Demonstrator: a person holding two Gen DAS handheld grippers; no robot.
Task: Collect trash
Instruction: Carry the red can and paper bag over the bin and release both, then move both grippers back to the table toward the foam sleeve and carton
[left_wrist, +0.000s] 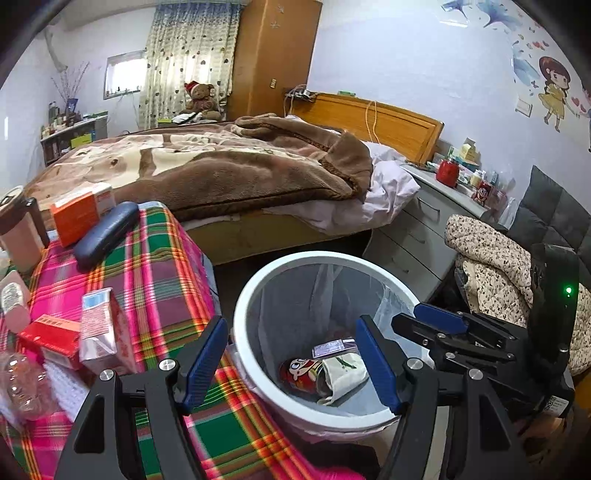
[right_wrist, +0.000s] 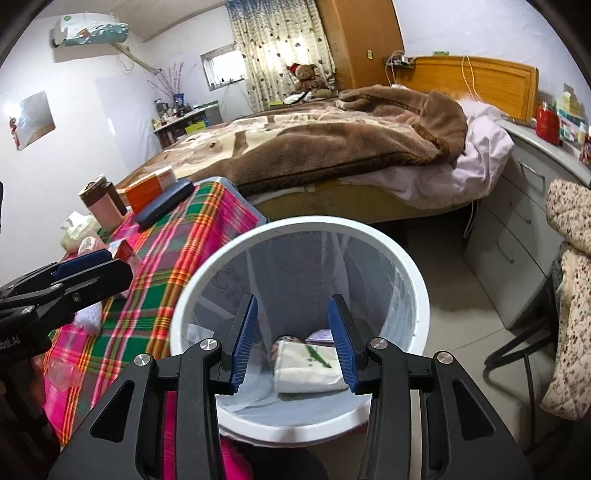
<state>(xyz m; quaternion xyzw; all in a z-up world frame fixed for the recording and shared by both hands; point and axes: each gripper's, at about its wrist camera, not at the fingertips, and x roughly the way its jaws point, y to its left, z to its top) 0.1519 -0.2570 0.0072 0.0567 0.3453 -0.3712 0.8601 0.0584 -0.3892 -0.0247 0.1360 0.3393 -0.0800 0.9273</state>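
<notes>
Both my claws hang over the white trash bin (right_wrist: 413, 273). My right gripper (right_wrist: 291, 341) is spread wide with nothing pinched, and my left gripper (left_wrist: 291, 363) is spread and empty too. The white tissue pack (right_wrist: 308, 367) lies at the bin's bottom, touching a red cartoon can (left_wrist: 299, 374). The plaid-covered table (left_wrist: 159, 266) sits just beside the bin.
</notes>
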